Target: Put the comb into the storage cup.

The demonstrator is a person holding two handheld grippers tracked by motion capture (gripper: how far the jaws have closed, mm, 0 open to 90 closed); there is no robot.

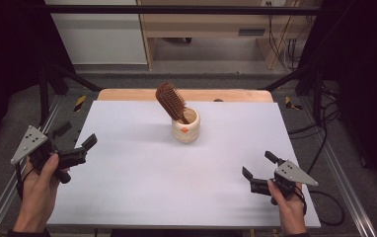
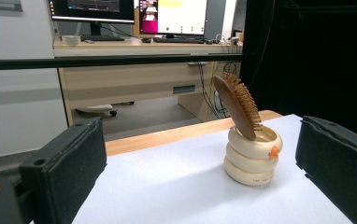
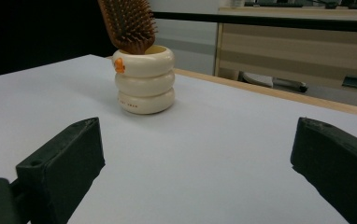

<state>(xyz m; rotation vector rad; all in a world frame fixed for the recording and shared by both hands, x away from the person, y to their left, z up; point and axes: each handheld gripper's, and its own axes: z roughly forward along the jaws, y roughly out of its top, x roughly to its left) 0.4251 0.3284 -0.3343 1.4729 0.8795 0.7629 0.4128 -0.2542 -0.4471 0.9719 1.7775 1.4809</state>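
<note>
Both grippers, left gripper (image 1: 78,140) and right gripper (image 1: 258,165), gape wide, empty, well apart from hairbrush (image 1: 171,102).

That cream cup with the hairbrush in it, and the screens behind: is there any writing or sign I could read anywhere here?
Cup: a small line of dark print on its lowest ring, too small and blurred to read.
Cup, orange mark on the top ring: a shape, not letters.
Monitors on the desk: lit windows, text too blurred to read.
Hairbrush: no writing that I can see.
So nothing can be quoted.
</note>
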